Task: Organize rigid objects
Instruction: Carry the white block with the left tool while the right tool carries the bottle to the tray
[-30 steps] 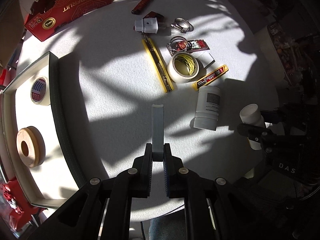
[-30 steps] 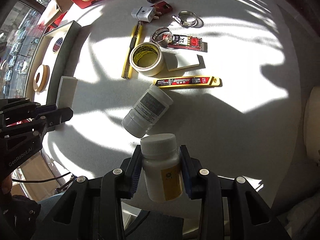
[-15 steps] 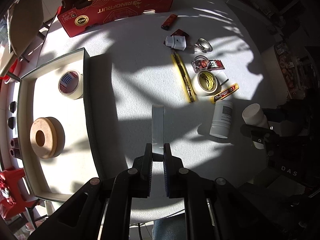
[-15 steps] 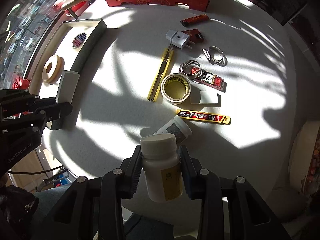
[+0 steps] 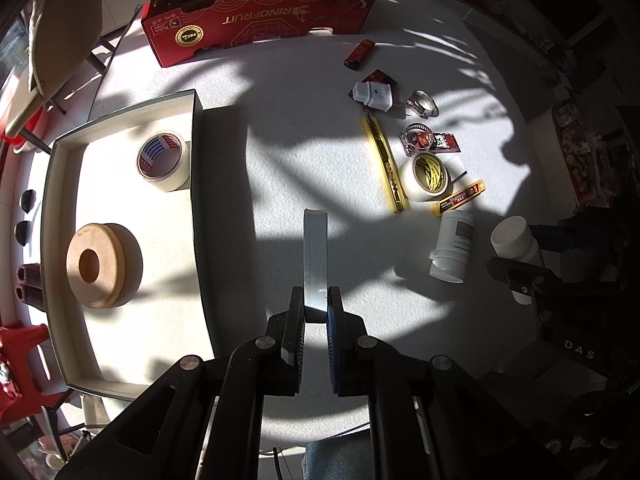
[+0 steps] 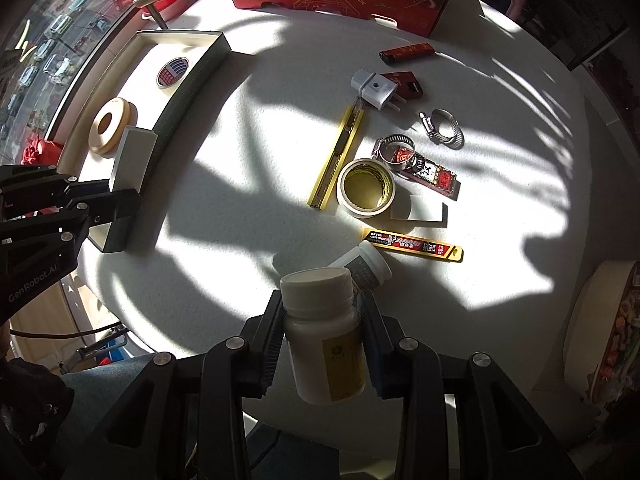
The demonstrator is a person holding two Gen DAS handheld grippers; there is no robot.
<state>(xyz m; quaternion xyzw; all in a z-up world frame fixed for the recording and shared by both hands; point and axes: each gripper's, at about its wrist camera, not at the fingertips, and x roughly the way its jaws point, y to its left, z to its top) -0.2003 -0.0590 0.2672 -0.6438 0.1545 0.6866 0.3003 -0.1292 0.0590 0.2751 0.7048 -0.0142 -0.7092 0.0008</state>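
Observation:
My left gripper (image 5: 316,300) is shut on a thin white block (image 5: 316,256), seen edge-on and held above the table just right of the white tray (image 5: 195,200). In the right wrist view the same white block (image 6: 134,156) hangs over the tray's near wall (image 6: 188,92), with the left gripper (image 6: 122,204) below it. My right gripper (image 6: 320,304) is shut on a white screw-cap bottle (image 6: 320,332) with a yellow label, held above the table's front edge. From the left wrist view the white bottle (image 5: 514,240) shows at the far right.
The tray holds a tape roll (image 5: 164,156) and a wooden ring (image 5: 104,264). On the table lie another white bottle (image 5: 452,246), a blade pack (image 5: 460,198), a tape roll (image 5: 426,174), a yellow cutter (image 5: 384,160), hose clamps (image 5: 424,104), a plug adapter (image 5: 374,96) and a lighter (image 5: 358,54). A red box (image 5: 260,20) stands at the back.
Both grippers have drawn back from the loose items with their loads. The left one has carried the block toward the tray, and both views have rolled.

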